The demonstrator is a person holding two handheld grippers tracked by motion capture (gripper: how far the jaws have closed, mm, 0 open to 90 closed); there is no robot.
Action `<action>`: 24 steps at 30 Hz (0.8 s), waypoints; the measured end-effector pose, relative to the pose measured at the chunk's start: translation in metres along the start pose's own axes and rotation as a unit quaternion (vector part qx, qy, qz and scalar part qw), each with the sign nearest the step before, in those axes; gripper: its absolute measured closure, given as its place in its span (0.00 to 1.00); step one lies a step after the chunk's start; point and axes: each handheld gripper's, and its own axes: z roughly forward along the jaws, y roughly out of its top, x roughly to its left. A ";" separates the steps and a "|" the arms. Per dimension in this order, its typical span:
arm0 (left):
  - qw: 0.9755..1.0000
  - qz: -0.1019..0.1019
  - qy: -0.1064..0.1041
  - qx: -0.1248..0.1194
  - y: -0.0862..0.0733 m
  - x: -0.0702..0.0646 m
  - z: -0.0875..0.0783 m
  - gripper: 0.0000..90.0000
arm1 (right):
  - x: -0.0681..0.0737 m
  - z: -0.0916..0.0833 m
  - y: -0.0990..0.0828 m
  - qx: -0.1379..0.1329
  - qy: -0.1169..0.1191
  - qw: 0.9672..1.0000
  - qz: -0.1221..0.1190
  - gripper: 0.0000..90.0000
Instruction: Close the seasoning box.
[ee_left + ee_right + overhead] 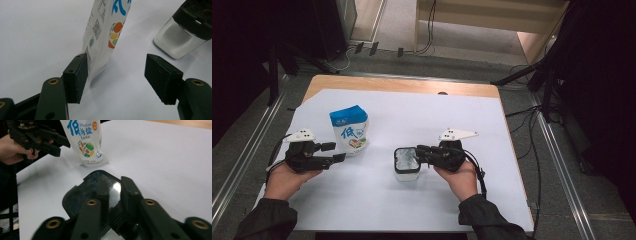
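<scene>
A white salt pouch (349,131) with a blue top stands upright at the left of the white sheet. My left gripper (337,151) is open just left of it. In the left gripper view the pouch's (105,32) lower corner sits against the left pad, and the other pad stands well clear of my left gripper's (117,77) gap. A clear square container (406,163) with a black lid stands mid-table. My right gripper (419,154) reaches over its right edge. In the right gripper view my right gripper's (116,187) jaws stand a narrow gap apart above the glossy lid (82,192).
A white sheet (437,120) covers most of the wooden table (412,86). Cables and dark stands line the floor around it. In the right gripper view the pouch (86,142) and the left gripper (63,148) show at the far side.
</scene>
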 end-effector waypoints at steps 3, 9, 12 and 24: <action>1.000 0.002 0.000 0.001 0.000 0.000 0.000 0.40 | -0.005 -0.003 0.000 0.002 -0.002 1.000 0.005 0.77; 1.000 0.005 0.002 0.001 0.001 -0.002 0.000 0.40 | -0.007 -0.006 -0.001 0.000 -0.014 1.000 -0.002 0.69; 1.000 0.007 0.002 -0.001 0.001 -0.002 -0.001 0.40 | -0.008 -0.011 -0.004 -0.003 -0.017 1.000 -0.007 0.65; 1.000 0.010 0.000 0.001 0.004 -0.001 0.006 0.40 | -0.022 -0.036 -0.015 -0.027 -0.056 0.998 0.004 0.58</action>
